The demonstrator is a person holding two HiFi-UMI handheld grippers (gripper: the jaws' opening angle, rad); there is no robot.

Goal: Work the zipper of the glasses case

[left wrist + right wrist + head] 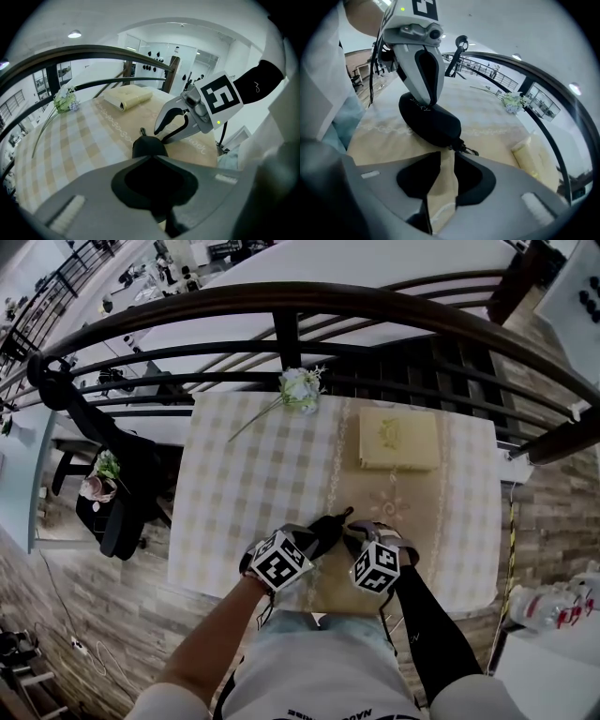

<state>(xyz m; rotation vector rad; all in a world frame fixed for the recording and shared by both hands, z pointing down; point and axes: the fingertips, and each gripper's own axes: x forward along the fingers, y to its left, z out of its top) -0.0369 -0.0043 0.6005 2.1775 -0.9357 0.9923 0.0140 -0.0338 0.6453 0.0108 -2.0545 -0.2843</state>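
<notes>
Well, the black glasses case lies on the near part of the table, close to the front edge and right in front of the person, between the two tools. The left gripper comes down on it at a slant and has its jaws clamped on the case's body, pinning it against the cloth. The zipper pull sticks out from the rounded end of the case that faces the right gripper. That gripper's jaws stand apart with only tan cloth showing in the gap. Their tips sit just beside the pull and do not pinch it.

The cloth is checked cream and white on the left, with a plain tan band and pale embroidery running down the middle. Farther back on the tan band rests a flat cream bundle, well apart from the case. A sprig of white flowers lies at the far edge, its long stem trailing toward the left. Beyond the table curves a dark railing, and a black jacket hangs from it at the left.
</notes>
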